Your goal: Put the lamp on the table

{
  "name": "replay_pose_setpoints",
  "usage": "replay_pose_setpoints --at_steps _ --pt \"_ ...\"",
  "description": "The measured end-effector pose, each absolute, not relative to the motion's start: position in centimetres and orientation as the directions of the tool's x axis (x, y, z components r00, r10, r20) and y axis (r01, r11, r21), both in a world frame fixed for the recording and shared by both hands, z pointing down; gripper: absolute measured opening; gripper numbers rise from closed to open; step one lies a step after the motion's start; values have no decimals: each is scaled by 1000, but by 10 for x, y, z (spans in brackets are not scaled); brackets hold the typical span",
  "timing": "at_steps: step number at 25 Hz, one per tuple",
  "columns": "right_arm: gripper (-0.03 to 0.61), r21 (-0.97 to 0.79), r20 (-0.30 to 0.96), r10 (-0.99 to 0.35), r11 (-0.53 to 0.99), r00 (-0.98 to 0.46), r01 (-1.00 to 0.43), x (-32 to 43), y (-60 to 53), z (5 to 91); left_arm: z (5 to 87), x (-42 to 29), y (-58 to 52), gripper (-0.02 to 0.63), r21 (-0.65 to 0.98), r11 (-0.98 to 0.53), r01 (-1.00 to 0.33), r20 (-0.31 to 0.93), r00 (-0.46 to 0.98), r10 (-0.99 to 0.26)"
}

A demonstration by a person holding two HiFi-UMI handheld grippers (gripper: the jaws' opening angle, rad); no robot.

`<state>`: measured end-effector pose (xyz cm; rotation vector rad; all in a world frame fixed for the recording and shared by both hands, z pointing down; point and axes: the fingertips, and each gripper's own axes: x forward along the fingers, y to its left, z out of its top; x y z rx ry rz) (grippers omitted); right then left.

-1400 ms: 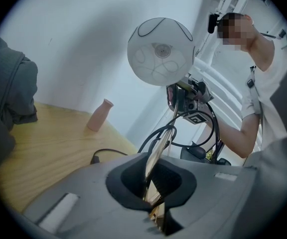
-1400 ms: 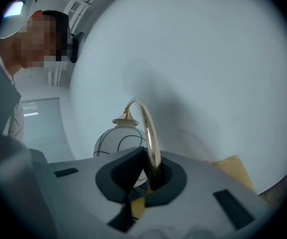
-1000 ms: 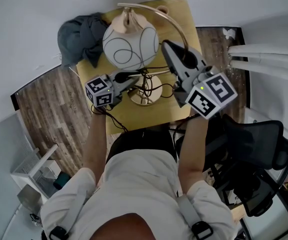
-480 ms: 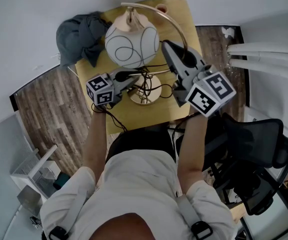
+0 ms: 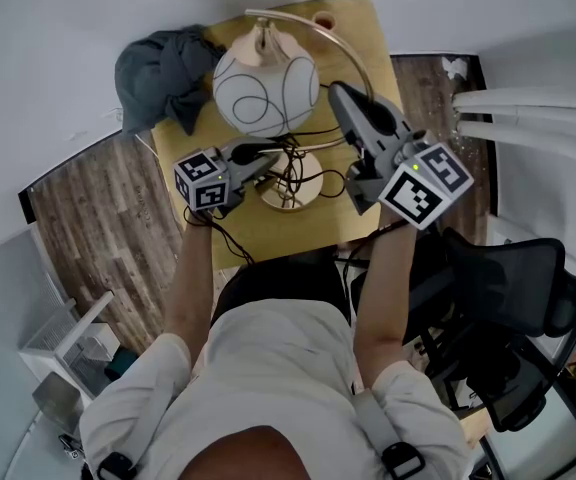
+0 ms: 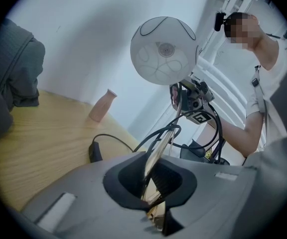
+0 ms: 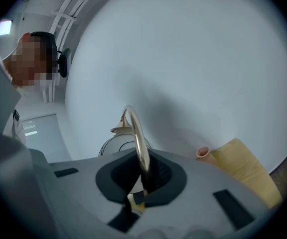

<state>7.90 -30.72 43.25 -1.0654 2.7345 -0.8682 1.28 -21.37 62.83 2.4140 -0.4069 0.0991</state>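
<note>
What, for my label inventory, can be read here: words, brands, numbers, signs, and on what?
No legible words, brands or numbers in any view.
The left gripper and right gripper carry only square black-and-white markers, no letters.
On the lamp shade: looping lines, not writing.

shirt (image 5: 268, 368): white | left gripper (image 5: 266, 160), right gripper (image 5: 343, 98): grey, black-white square markings
</note>
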Motion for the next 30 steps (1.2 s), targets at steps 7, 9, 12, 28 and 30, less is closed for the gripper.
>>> replay_pose_setpoints --at_steps 7,9,12,28,30 --pt "0 -586 99 -648 575 -755 -570 83 -307 431 629 13 -214 8 615 -718 -325 182 945 -272" --pt "0 -590 97 -644 577 -759 -565 82 -306 431 630 12 -214 9 613 -716 -333 188 942 -278" --pt "0 -593 91 -636 584 -766 -555 82 -304 431 630 11 -214 12 612 -713 -344 196 938 -285" --pt "0 -596 76 -603 611 -794 -521 77 -298 431 622 0 -218 169 594 -703 -391 197 918 -344" --pt "0 -596 74 -600 614 -796 -518 77 -296 430 619 -3 -217 169 586 -704 -400 200 914 -353"
